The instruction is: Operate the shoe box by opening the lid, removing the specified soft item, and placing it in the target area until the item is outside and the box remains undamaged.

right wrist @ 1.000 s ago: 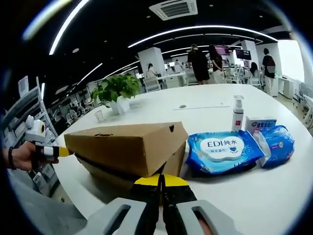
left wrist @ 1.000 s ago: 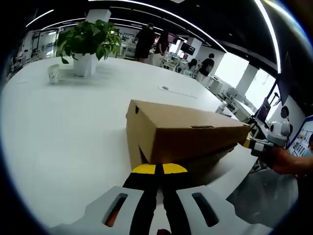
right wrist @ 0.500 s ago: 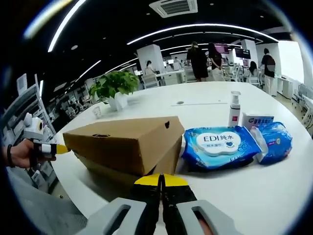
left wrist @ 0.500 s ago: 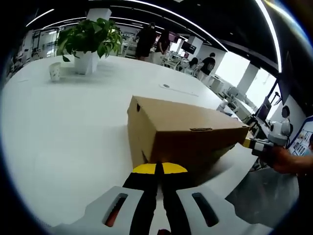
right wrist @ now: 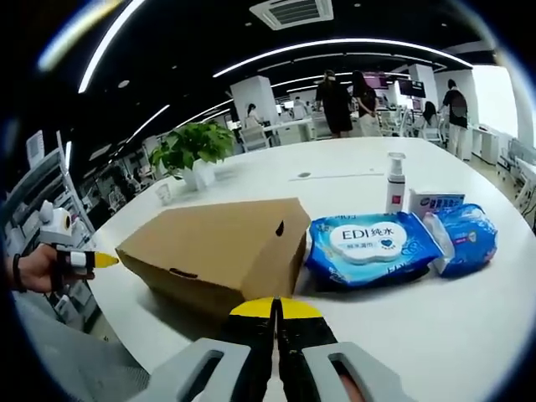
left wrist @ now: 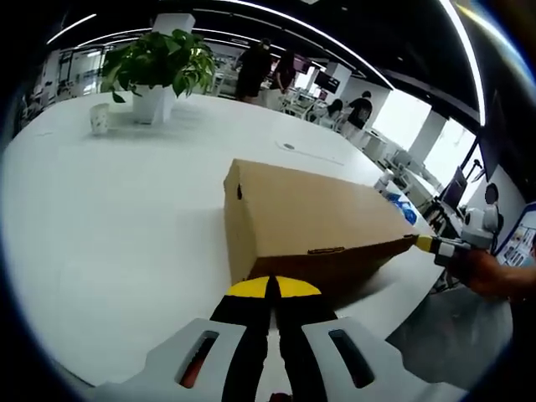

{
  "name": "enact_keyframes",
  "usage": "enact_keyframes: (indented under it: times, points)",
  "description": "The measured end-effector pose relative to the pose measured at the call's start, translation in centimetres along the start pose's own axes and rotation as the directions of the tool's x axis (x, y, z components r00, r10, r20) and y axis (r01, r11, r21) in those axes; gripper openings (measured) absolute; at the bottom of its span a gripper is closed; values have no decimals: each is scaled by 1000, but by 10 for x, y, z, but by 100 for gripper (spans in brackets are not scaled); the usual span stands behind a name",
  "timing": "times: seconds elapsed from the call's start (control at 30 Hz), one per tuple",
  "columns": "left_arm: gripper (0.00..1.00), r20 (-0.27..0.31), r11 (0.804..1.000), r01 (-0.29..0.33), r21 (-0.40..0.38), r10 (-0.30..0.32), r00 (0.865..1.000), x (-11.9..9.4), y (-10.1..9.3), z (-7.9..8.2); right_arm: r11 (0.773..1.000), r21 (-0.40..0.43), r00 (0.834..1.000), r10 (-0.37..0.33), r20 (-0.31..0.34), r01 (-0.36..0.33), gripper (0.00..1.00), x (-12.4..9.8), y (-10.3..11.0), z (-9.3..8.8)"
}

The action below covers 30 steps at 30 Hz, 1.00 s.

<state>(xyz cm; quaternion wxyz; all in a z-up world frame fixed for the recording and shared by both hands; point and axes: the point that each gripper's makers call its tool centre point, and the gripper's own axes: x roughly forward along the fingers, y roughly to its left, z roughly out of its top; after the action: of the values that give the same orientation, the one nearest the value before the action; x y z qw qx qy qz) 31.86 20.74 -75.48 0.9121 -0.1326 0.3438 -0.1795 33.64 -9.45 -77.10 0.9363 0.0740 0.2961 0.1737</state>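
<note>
the cardboard shoe box sits near the edge of the white table, its lid down over the base, so the soft item must be inside and out of sight. the left gripper has its yellow-tipped jaws pressed together with nothing between them, tips right at the near end of the box, low by the lid's lower edge; whether they touch the cardboard i cannot tell. the right gripper is likewise closed and empty, tips at the opposite end of the box. one gripper at each end looks like a way to get under the lid on both sides at once, so that it lifts evenly without tearing.

to the right in the right gripper view, two blue packs of wipes, a small carton and a pump bottle lie just beside the box. a potted plant and a cup stand far off.
</note>
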Motion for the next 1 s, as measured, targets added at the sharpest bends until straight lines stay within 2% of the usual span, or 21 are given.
enact_keyframes:
  times: [0.17,0.27,0.4,0.57,0.73,0.83,1.0]
  points:
    - [0,18,1000,-26,1,26,999,-6,8,8,999,35,1000,-8,18,7,0,-6,-7,8]
    - [0,40,999,-46,-13,46,998,-12,14,16,998,68,1000,9,29,-11,0,-8,-8,15]
    - [0,59,998,-50,-26,52,997,-18,20,23,996,86,999,33,32,-36,7,-11,-8,23]
    - [22,84,999,-26,-25,28,996,-20,17,36,992,112,997,59,43,-63,18,-15,-5,30]
    - [36,79,1000,16,10,-16,997,-16,1,45,983,143,993,106,54,-113,38,-13,8,32]
    - [39,65,999,34,12,-35,997,-9,-6,45,977,163,990,128,51,-135,43,-9,16,32]
    - [38,28,1000,31,-5,-31,999,3,-8,38,969,201,990,134,49,-141,42,-1,23,32]
